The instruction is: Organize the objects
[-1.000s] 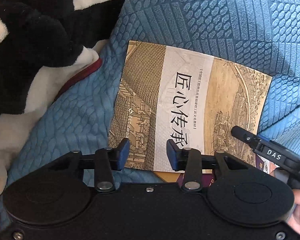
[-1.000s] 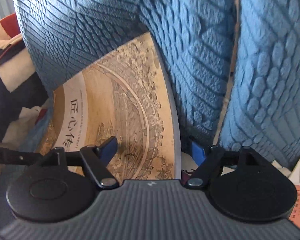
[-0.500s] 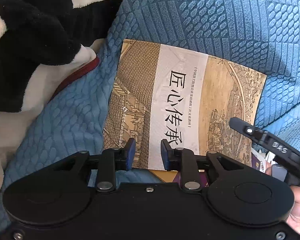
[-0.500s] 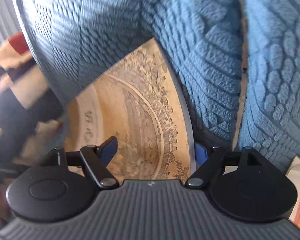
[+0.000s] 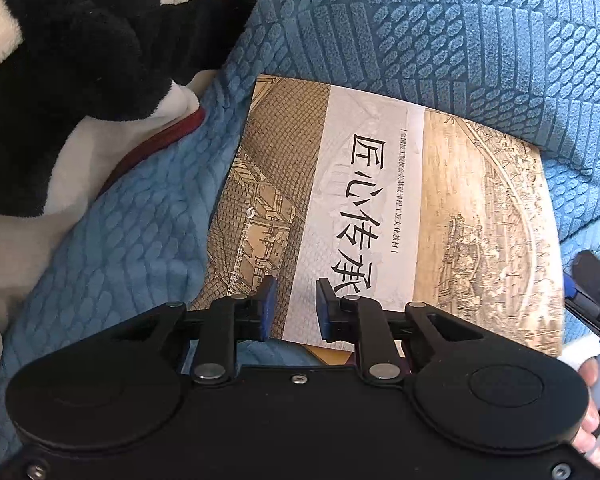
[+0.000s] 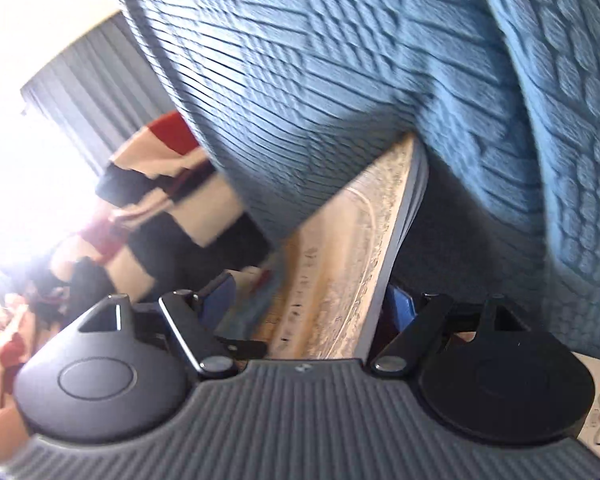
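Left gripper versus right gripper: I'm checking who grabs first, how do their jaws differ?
The left gripper has jaws nearly together and closing above the near edge of the book, nothing pinched; the right gripper has them wide apart. The left gripper looks down on the cover; the right gripper meets the book edge-on, between its jaws. Both have blue pads.

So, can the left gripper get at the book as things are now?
Probably yes. The left gripper is at the book's near edge, its jaws closing with that edge between them. Nothing lies on the cover; the blue cushion only leans at the far side.
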